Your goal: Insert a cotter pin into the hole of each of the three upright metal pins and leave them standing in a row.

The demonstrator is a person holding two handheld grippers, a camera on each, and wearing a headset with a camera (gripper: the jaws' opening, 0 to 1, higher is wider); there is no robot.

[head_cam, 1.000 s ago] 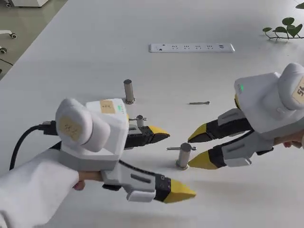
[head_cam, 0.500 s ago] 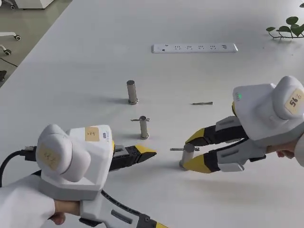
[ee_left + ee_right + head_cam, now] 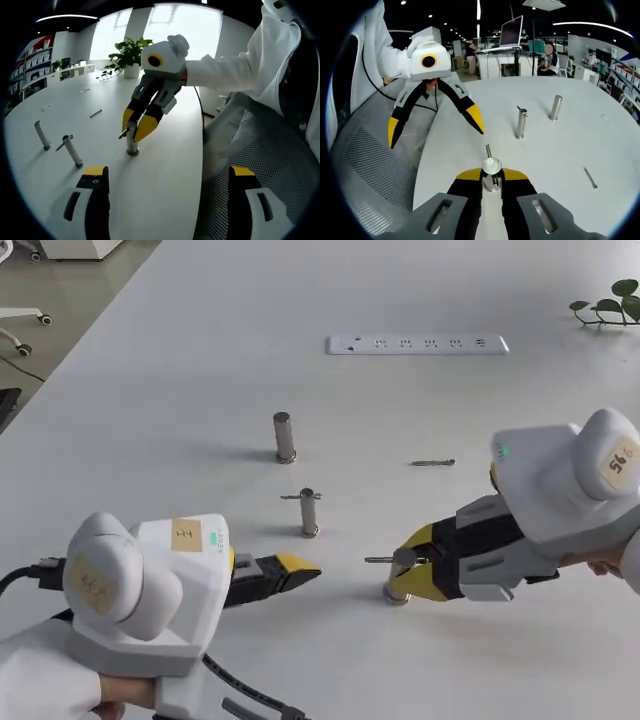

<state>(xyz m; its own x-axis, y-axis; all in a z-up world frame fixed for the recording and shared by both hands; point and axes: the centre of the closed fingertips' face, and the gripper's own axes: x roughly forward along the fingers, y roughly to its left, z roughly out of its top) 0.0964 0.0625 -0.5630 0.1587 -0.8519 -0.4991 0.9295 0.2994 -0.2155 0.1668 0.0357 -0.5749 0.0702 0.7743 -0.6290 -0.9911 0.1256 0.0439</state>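
Drawn back since a second ago, the left gripper [image 3: 167, 172] is held with its jaws spread wide and nothing between them, while the right gripper [image 3: 408, 565] is now clamped on the nearest metal pin [image 3: 491, 167], kept upright with a cotter pin [image 3: 378, 559] through it. The middle pin [image 3: 309, 515] is crossed by a second cotter pin [image 3: 297, 497], the far pin [image 3: 285, 437] is bare, and a loose cotter pin [image 3: 432, 462] is left lying on the table [image 3: 200, 360].

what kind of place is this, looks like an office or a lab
Probably an open-plan office or lab: a long white table with a power strip, a potted plant at its far end, and a monitor in the background.
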